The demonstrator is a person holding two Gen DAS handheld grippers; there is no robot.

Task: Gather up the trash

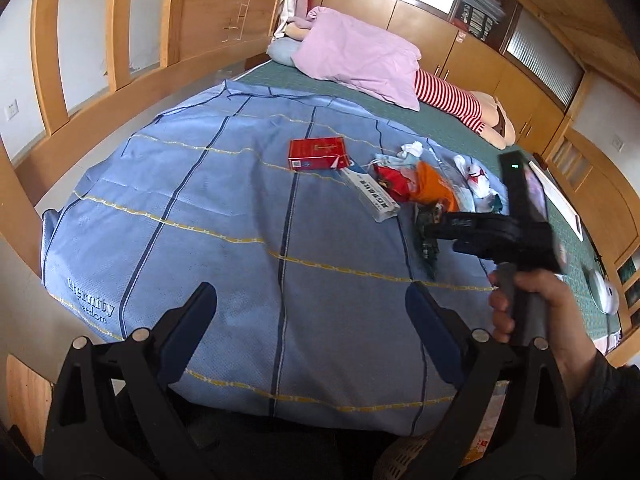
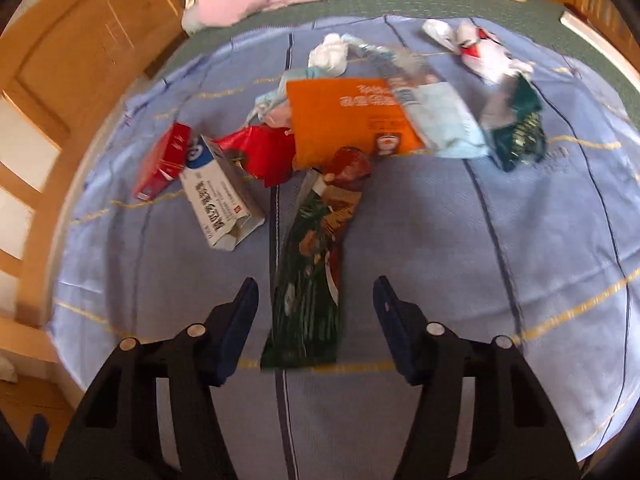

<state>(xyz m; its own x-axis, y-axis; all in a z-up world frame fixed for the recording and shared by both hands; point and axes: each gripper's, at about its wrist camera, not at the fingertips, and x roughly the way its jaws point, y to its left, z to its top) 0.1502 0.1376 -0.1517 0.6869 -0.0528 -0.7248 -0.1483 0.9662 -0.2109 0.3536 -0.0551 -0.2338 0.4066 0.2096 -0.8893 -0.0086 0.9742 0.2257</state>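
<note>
Trash lies in a heap on a blue cloth [image 2: 460,240] on the bed. It holds a red box [image 2: 162,160], a white medicine box [image 2: 222,200], an orange packet [image 2: 344,120], a crumpled red wrapper [image 2: 260,152], tissue [image 2: 330,54] and a long green wrapper [image 2: 308,280]. My right gripper [image 2: 316,284] is open, pointing down, with the near end of the green wrapper between its fingers and a gap on each side. My left gripper [image 1: 311,294] is open over bare blue cloth [image 1: 200,220], nothing between its fingers. The red box [image 1: 318,153] lies ahead of it.
A pink pillow [image 1: 356,56] and a striped plush doll [image 1: 452,98] lie at the far end of the green mattress. A wooden bed rail [image 1: 120,60] runs along the left. A hand [image 1: 536,304] holds the right gripper close to my left gripper's right finger.
</note>
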